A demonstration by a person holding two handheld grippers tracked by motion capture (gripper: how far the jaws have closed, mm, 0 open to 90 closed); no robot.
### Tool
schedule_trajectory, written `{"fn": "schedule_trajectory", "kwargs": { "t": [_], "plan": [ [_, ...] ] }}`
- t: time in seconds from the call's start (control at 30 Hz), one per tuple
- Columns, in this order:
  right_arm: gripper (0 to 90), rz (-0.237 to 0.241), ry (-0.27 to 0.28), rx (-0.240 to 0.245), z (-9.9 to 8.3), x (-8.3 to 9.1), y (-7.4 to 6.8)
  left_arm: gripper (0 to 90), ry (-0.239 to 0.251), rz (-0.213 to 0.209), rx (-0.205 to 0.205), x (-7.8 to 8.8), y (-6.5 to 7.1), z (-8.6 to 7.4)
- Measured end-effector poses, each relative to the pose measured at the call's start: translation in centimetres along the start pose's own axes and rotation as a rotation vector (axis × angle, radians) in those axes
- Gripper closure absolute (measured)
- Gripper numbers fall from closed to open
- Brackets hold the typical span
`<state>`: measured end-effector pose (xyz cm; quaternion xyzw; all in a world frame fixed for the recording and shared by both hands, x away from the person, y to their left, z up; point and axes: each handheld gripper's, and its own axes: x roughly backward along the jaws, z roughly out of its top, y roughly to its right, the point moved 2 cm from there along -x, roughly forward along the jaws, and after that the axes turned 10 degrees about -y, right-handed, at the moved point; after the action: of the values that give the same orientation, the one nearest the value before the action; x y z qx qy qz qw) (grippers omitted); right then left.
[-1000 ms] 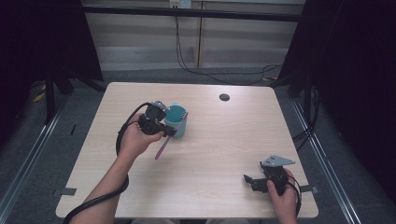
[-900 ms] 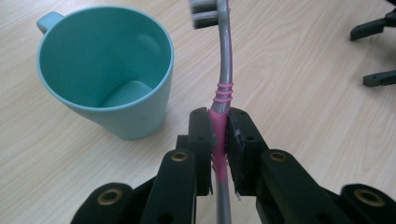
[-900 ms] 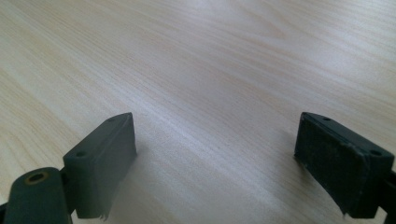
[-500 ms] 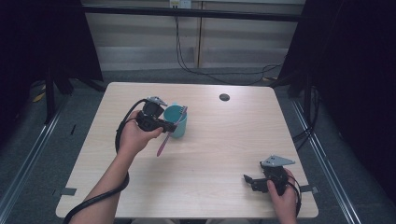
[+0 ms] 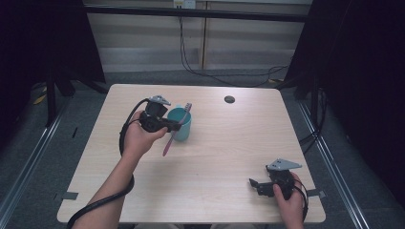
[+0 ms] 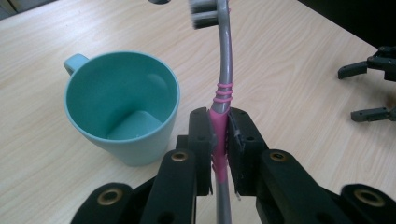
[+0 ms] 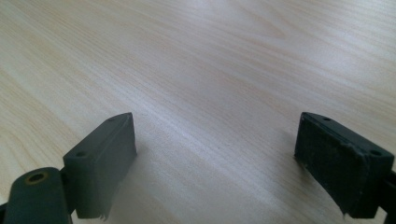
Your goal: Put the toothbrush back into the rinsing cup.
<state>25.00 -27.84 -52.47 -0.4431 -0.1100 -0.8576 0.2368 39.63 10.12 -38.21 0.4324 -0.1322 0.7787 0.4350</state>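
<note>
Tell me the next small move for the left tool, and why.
Probably tip the toothbrush toward the teal mug and lower it in. The left tool is shut on its pink handle, brush head beside and beyond the open, empty mug, not yet inside. The right tool rests open on the table.

Toothbrush (image 6: 223, 93) bristles cropped above

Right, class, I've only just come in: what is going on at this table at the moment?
A person works with a gripper in each hand. The left gripper is shut on the pink handle of a toothbrush, held with its bristle head up beside an empty teal mug on the wooden table. The brush is not in the mug. The right gripper rests near the table's front edge, jaws open and holding nothing.
</note>
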Motion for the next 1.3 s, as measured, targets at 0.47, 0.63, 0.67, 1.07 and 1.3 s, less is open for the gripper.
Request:
{"fn": "schedule_trajectory", "kwargs": {
  "t": [0.47, 0.63, 0.67, 1.07, 1.3],
  "plan": [
    [11.9, 0.0, 0.0, 0.0, 0.0, 0.0, 0.0, 81.1, 0.062, 0.028, -0.005, 0.8, 0.4, 1.0],
    [11.9, 0.0, 0.0, 0.0, 0.0, 0.0, 0.0, 81.1, 0.063, 0.036, -0.009, 0.9, 0.3, 1.2],
    [11.9, 0.0, 0.0, 0.0, 0.0, 0.0, 0.0, 81.1, 0.069, 0.033, -0.01, 0.9, 0.3, 1.2],
    [11.9, 0.0, 0.0, 0.001, 0.0, 0.0, 0.0, 81.0, 0.128, 0.064, -0.012, 1.5, 0.6, 1.9],
    [11.9, -0.001, 0.0, 0.0, 0.0, 0.0, 0.0, 81.0, 0.174, 0.078, -0.005, 1.8, 0.7, 2.4]
  ]
}}
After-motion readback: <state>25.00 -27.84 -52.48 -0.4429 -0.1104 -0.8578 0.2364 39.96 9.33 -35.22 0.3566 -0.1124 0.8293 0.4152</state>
